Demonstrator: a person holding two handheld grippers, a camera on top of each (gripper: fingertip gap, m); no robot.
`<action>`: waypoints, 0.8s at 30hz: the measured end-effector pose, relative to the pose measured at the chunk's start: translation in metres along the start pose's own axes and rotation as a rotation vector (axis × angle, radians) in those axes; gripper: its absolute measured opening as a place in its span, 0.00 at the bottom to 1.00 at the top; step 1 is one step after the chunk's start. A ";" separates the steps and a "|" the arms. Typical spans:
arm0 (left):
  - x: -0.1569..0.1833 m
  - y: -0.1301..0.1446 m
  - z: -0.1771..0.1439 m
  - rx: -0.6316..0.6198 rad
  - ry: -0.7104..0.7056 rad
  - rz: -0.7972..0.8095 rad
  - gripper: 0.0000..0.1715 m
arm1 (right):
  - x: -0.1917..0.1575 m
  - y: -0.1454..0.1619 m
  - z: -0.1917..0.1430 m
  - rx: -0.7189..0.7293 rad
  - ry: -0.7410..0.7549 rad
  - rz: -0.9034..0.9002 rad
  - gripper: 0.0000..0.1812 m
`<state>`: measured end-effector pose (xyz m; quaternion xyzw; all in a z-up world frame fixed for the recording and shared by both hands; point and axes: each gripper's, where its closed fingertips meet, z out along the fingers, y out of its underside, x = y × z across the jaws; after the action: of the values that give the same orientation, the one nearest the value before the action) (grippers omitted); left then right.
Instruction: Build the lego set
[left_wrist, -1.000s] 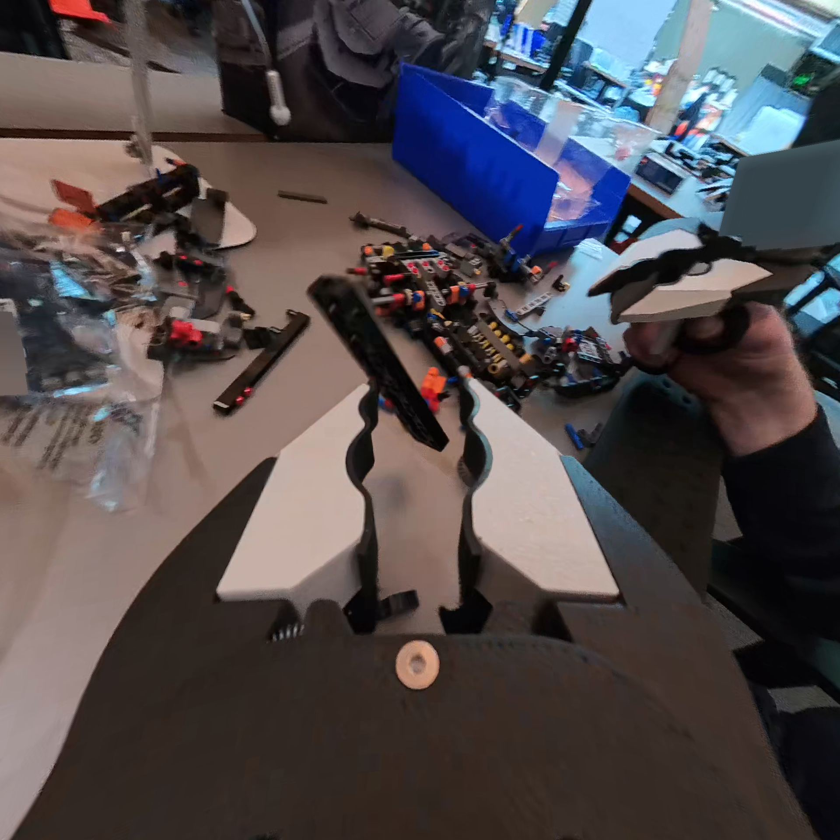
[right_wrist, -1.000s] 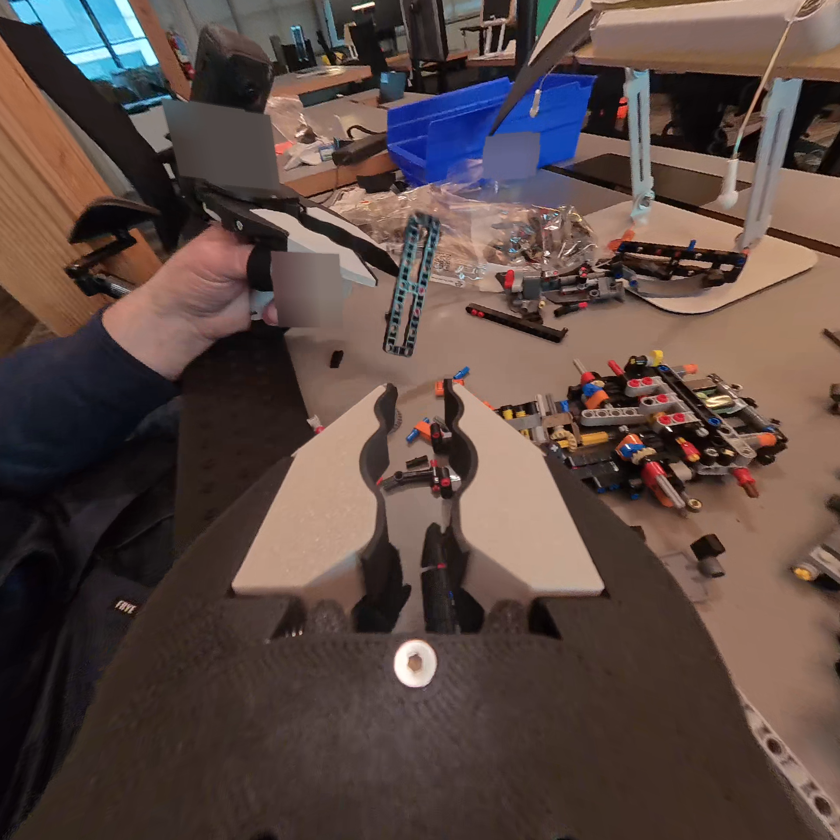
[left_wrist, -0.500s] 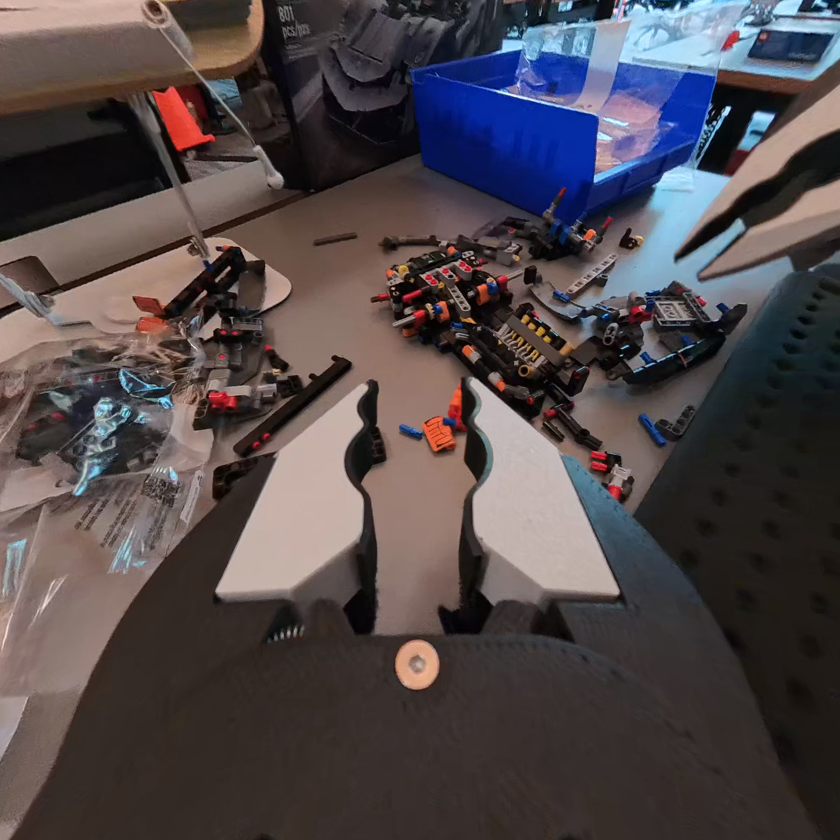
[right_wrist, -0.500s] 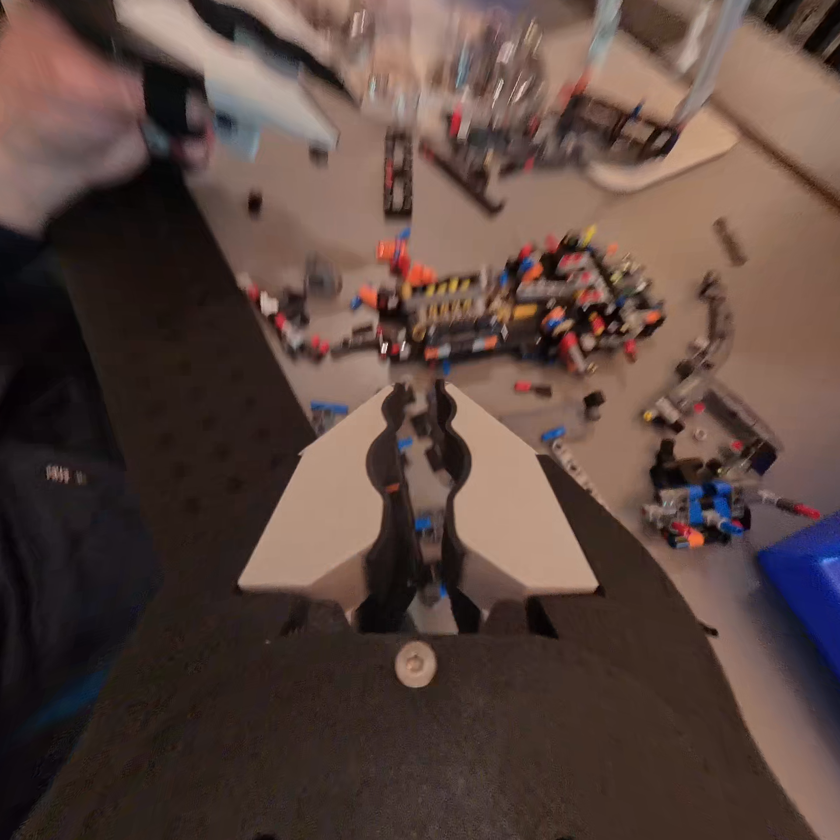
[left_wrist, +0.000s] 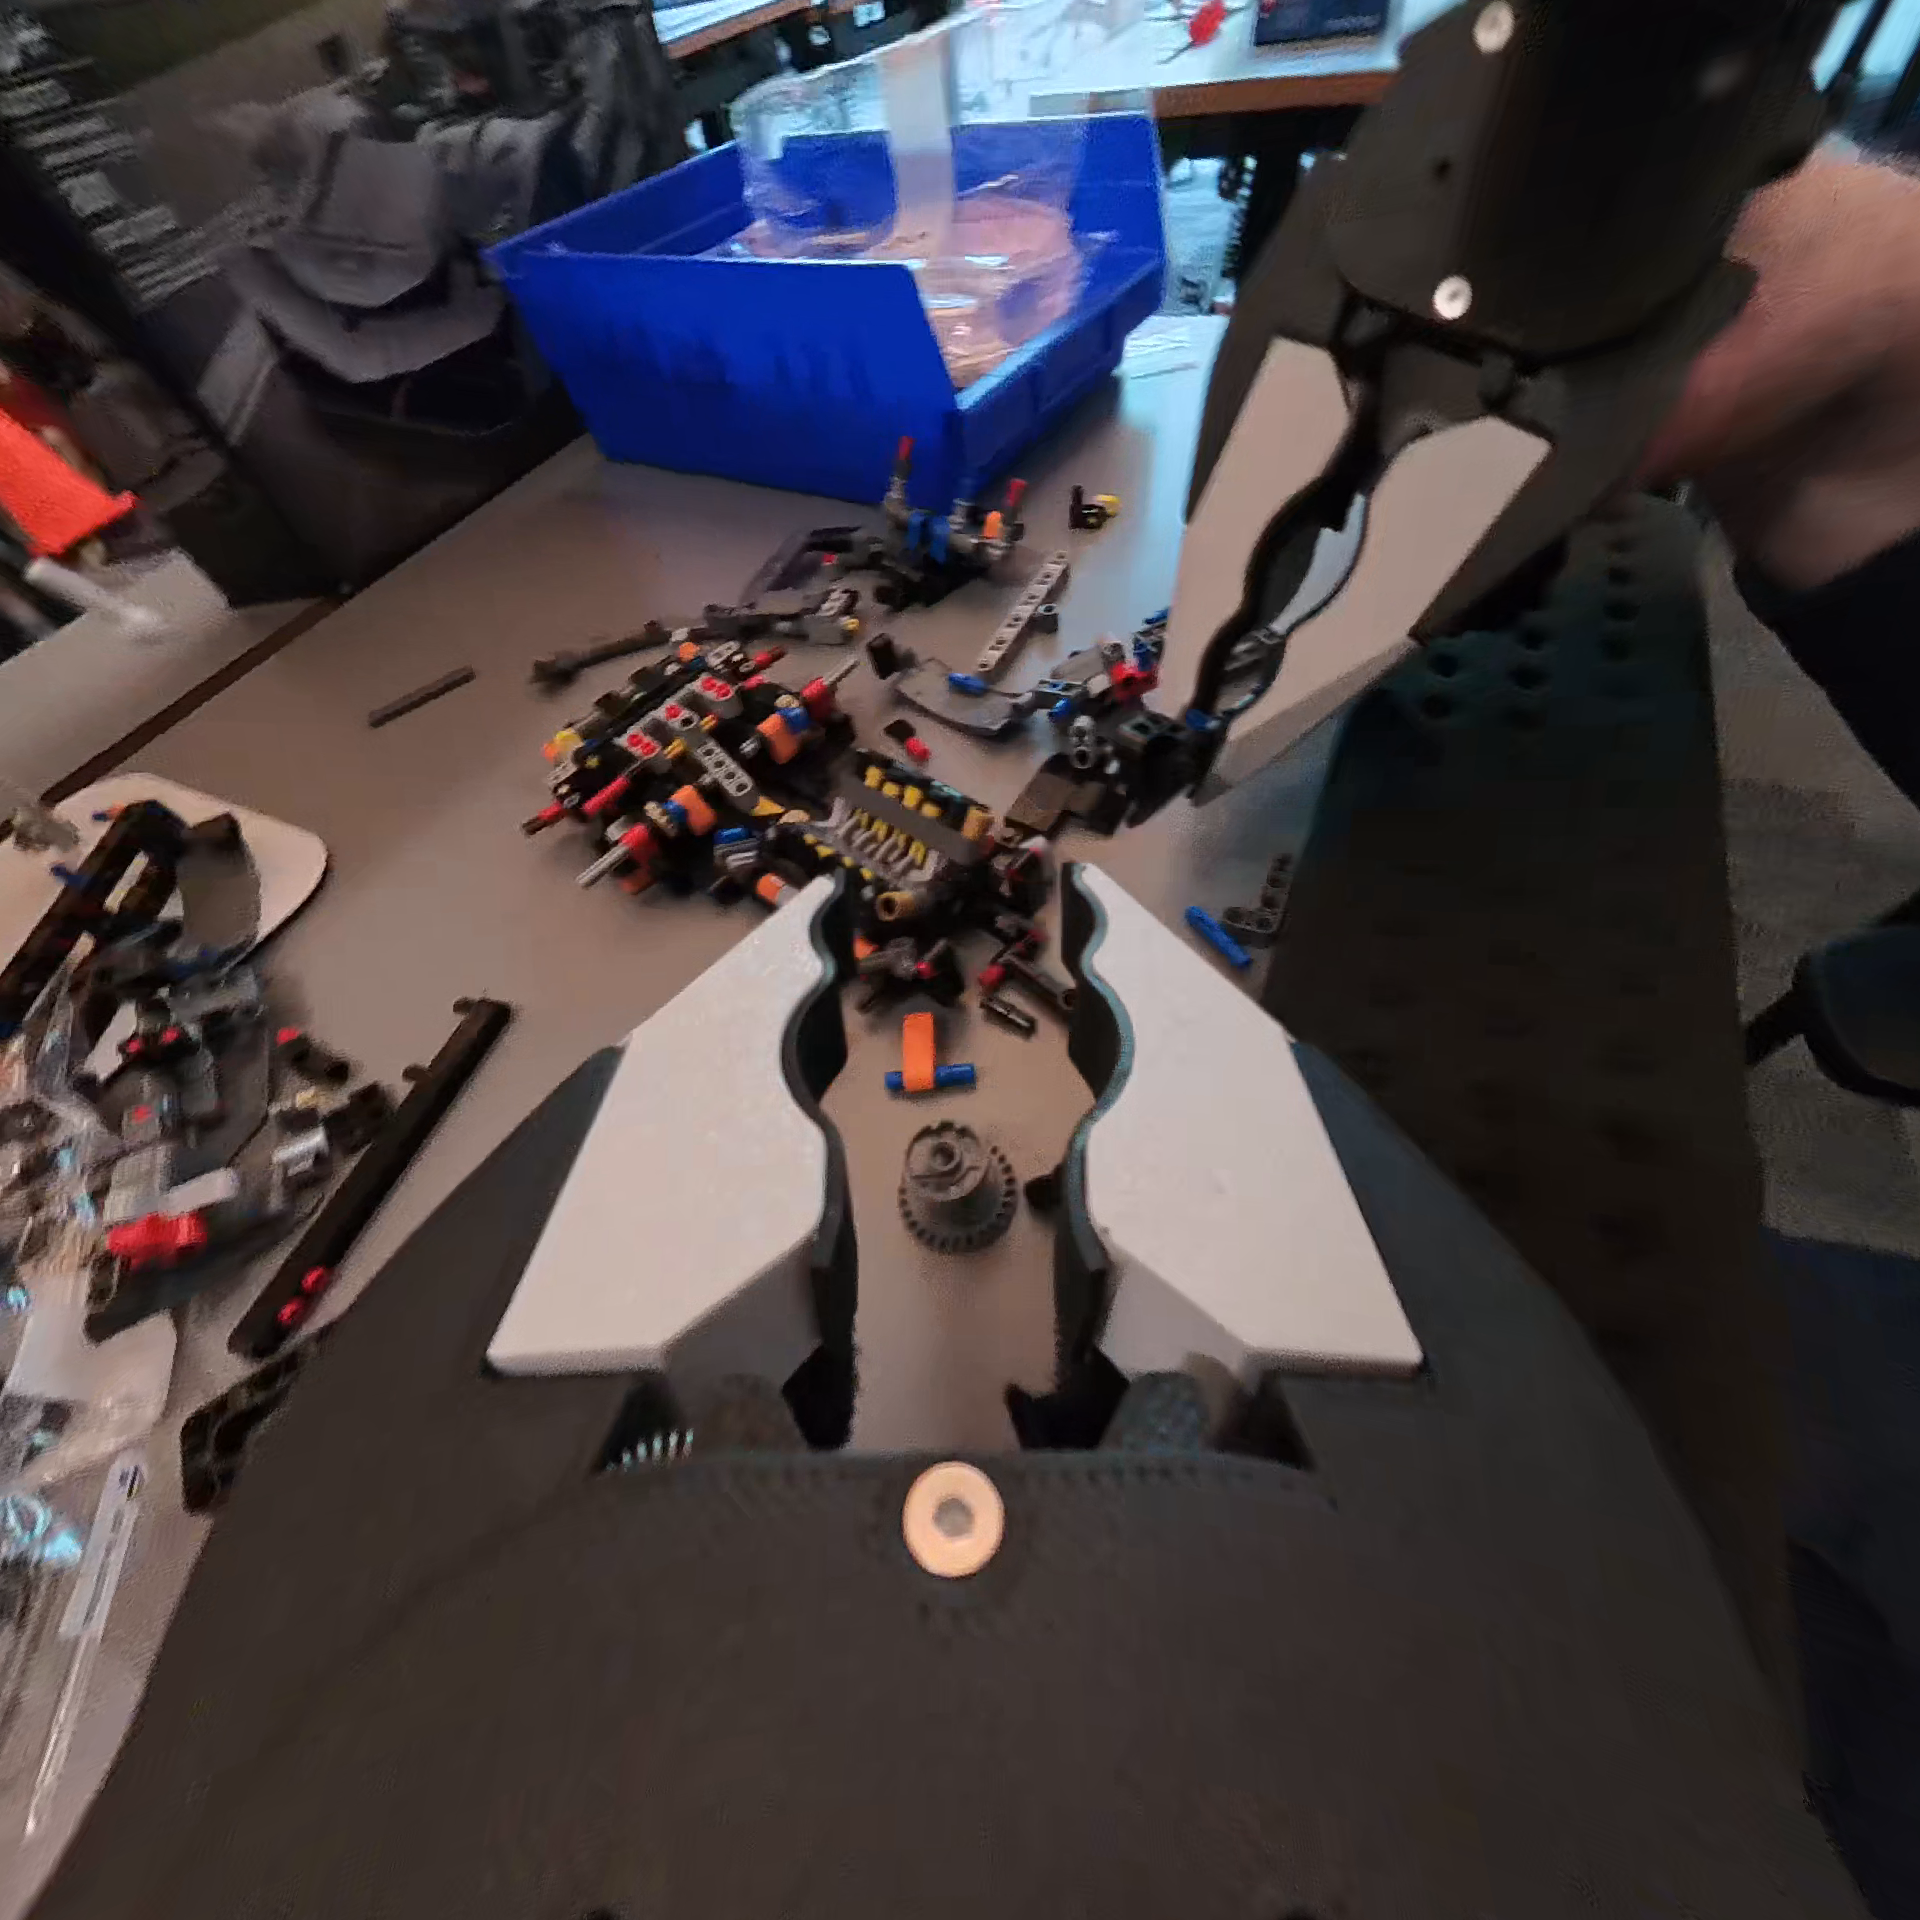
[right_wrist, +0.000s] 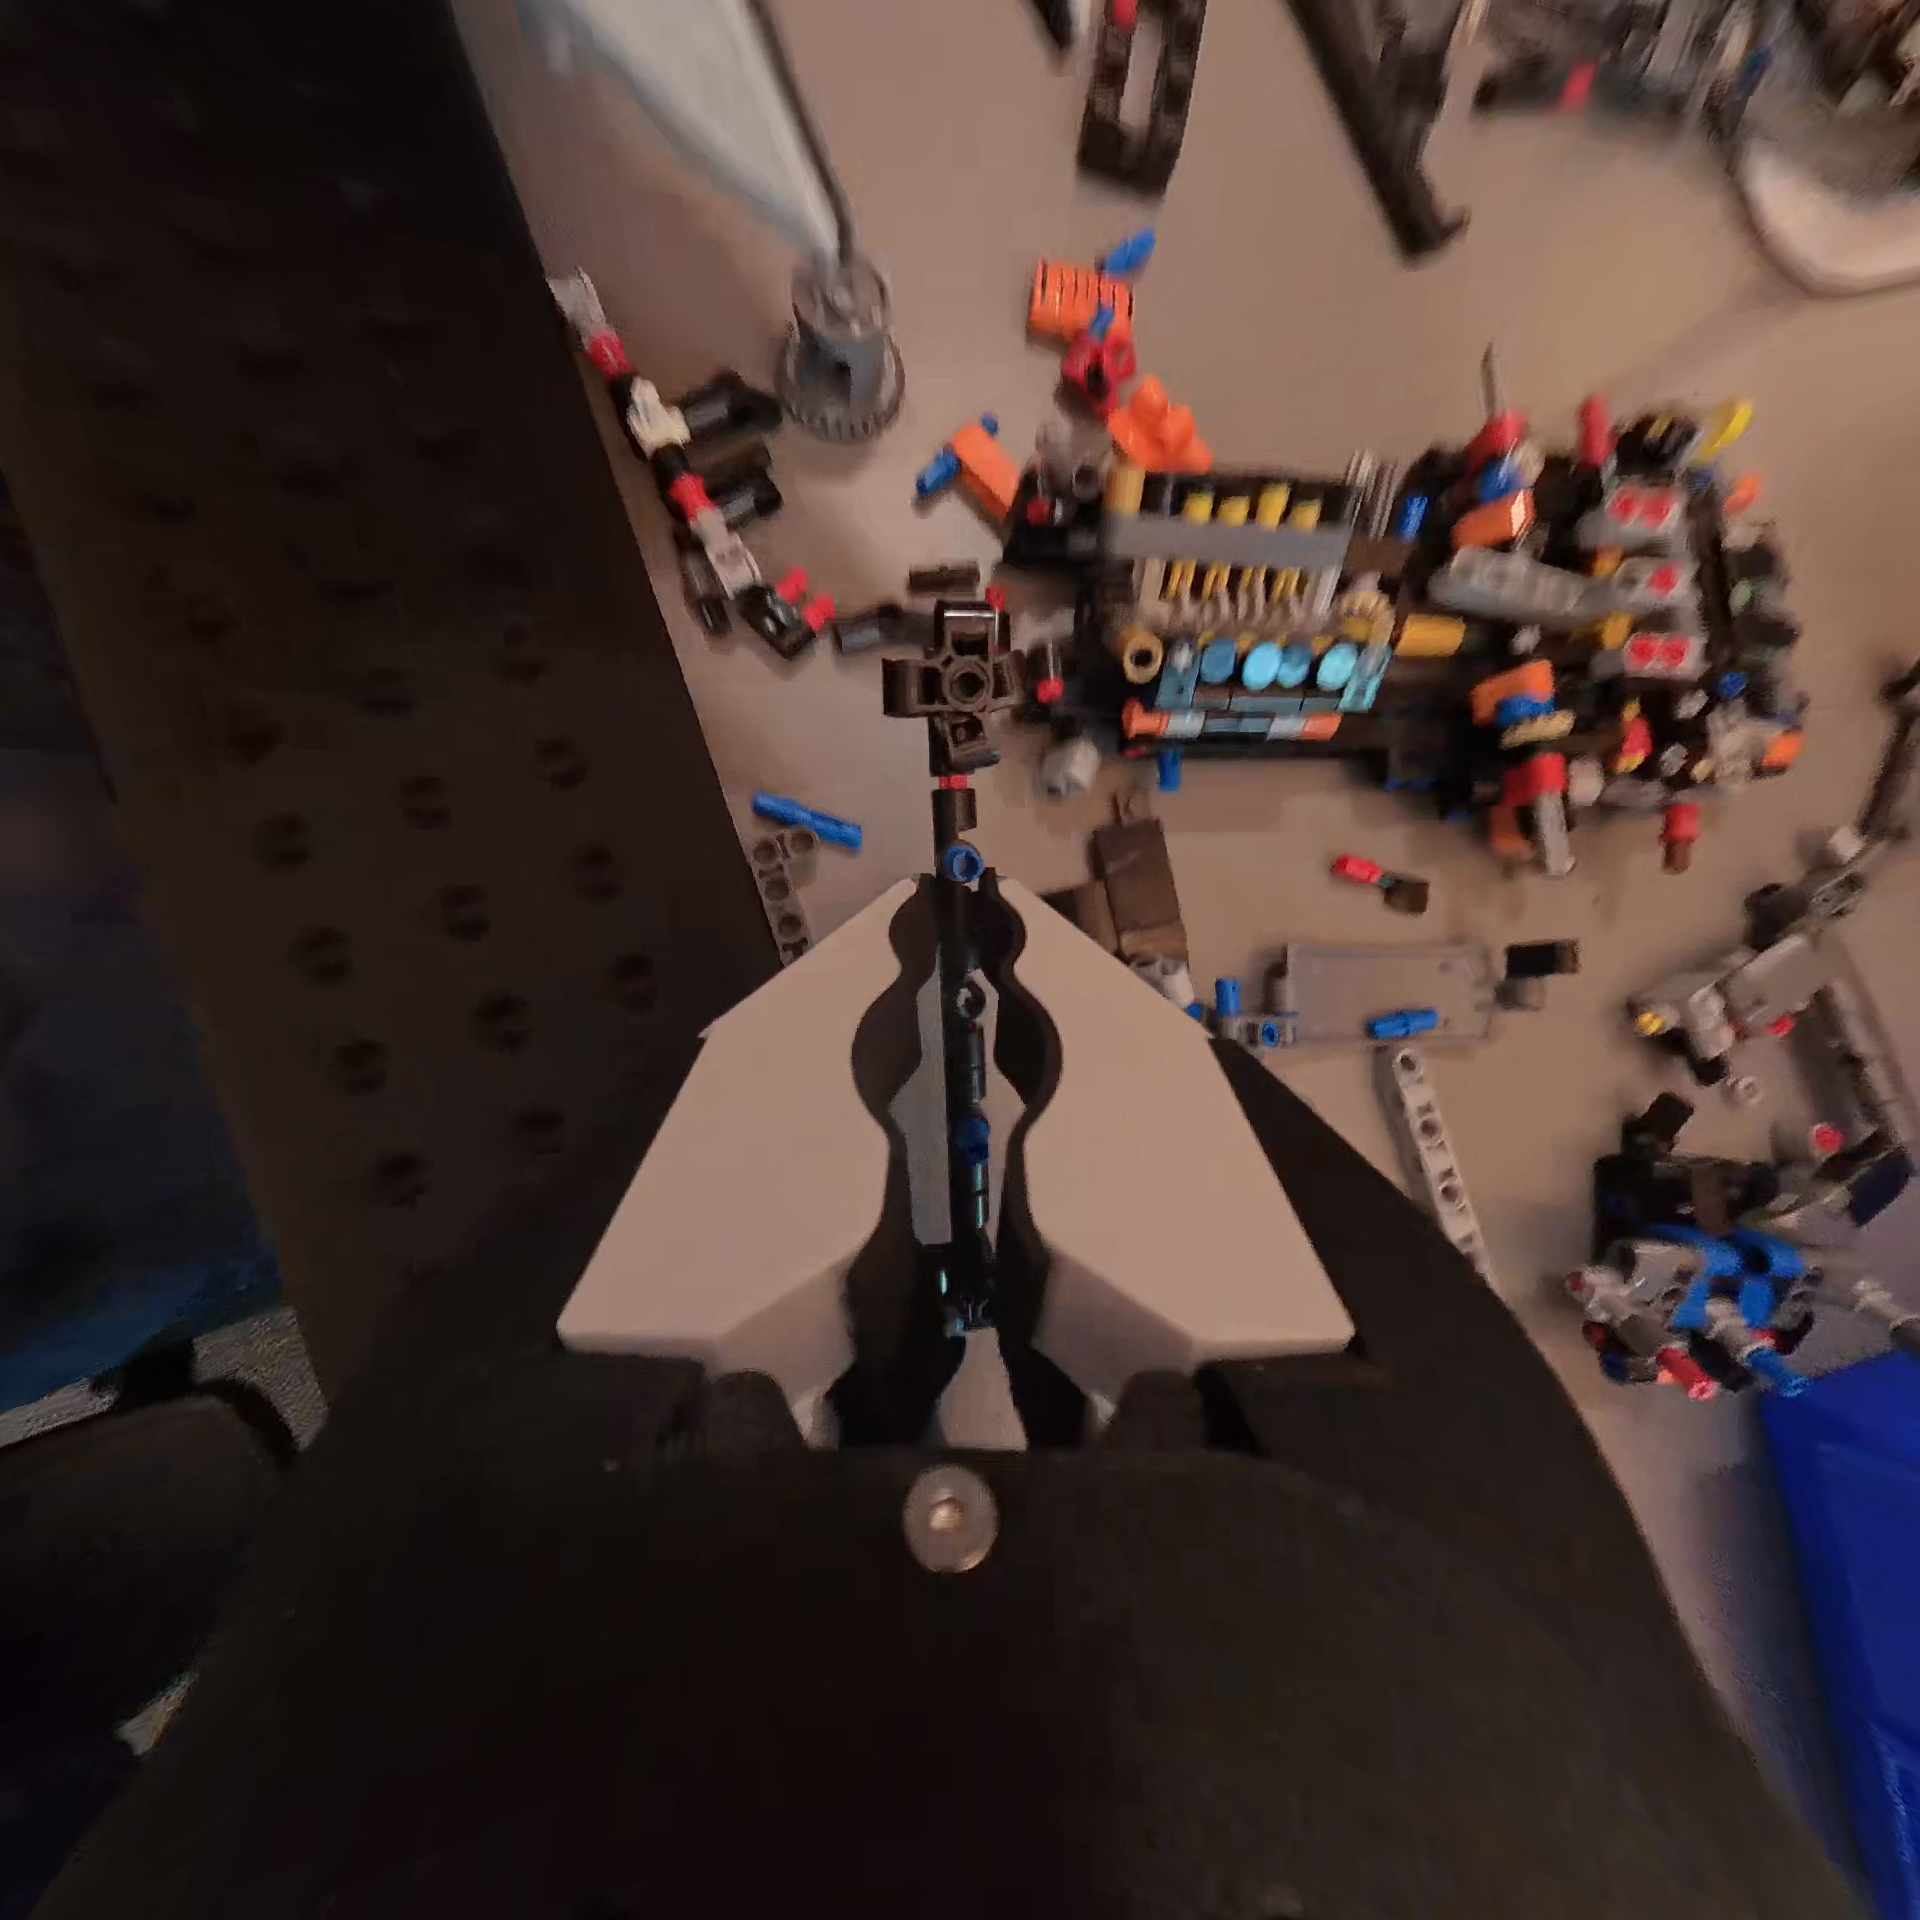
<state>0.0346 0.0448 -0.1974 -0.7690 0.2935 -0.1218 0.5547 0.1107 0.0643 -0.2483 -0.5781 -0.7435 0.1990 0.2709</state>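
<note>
Lego strut (right_wrist: 958, 1049) newly clamped in right gripper (right_wrist: 958, 883); left gripper (left_wrist: 951, 894) gaping, black frame gone

Lighting: your views are dim, indoor, evenly lit, with soft shadows on the grey tabletop (left_wrist: 436, 894). Glare: on the clear plastic sheet (left_wrist: 935, 135). Blur: right wrist view smeared toward its edges. Distortion: wide-angle bending at frame borders.

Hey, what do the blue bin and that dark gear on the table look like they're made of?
Blue bin: apparently moulded plastic, smooth, slightly glossy, uniform colour with soft highlights on its wall. Dark gear: likely matte grey plastic, with crisp moulded teeth and no metallic shine, though blur limits certainty.
</note>
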 end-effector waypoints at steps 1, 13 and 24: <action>0.006 -0.001 0.003 -0.003 0.012 0.034 0.22 | -0.003 -0.008 -0.002 0.037 -0.002 -0.028 0.03; 0.049 -0.005 0.009 -0.009 0.163 0.180 0.04 | -0.024 -0.043 -0.001 0.231 -0.094 -0.102 0.03; 0.058 -0.002 -0.003 0.008 0.315 0.089 0.03 | -0.038 -0.048 -0.007 0.324 -0.212 -0.128 0.03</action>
<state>0.0802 0.0087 -0.2028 -0.7242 0.4103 -0.2174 0.5097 0.0862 0.0157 -0.2207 -0.4545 -0.7613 0.3583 0.2925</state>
